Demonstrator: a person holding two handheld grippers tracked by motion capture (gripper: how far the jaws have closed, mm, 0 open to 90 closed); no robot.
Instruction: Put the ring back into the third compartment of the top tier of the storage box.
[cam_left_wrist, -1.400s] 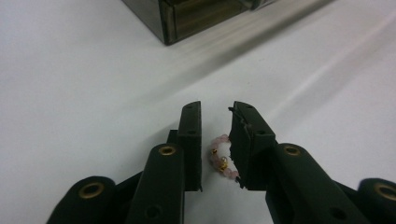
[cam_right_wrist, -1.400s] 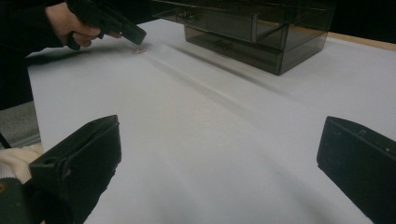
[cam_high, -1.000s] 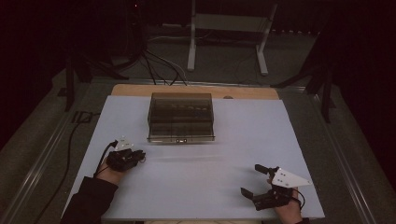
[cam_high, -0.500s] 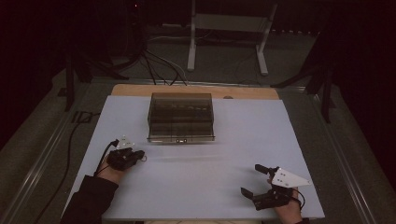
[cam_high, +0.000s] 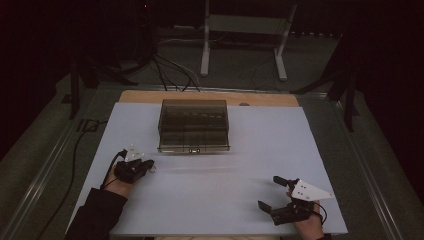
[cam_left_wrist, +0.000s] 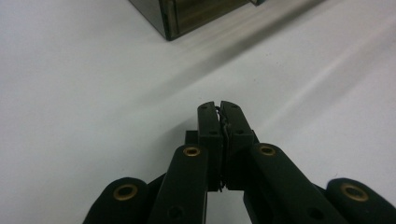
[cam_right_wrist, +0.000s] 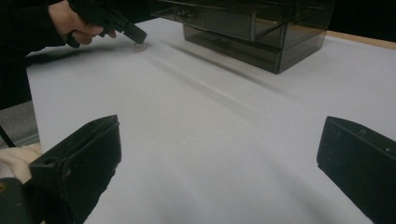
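Smoky see-through brown drawer box (cam_high: 194, 125), pale bluish-white table sheet (cam_high: 220, 185), tan wood edge (cam_high: 150, 96), black grippers (cam_high: 134, 169) (cam_high: 270, 192) with brass-coloured rivets (cam_left_wrist: 191, 151).

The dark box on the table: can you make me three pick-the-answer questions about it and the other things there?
1. Where does the drawer box stand?
A. At the far middle of the white sheet
B. On the floor
C. Between a gripper's jaws

2. How many hand-held grippers are there?
A. One
B. Two
C. Four

3. How are the jaws of the right hand-held gripper?
A. Wide open
B. Shut tight
C. Clamped on the box

Answers:
1 A, the high view shows it on the sheet, away from both hands.
2 B, the left hand-held gripper and the right one.
3 A, its two jaws stand far apart over bare sheet.
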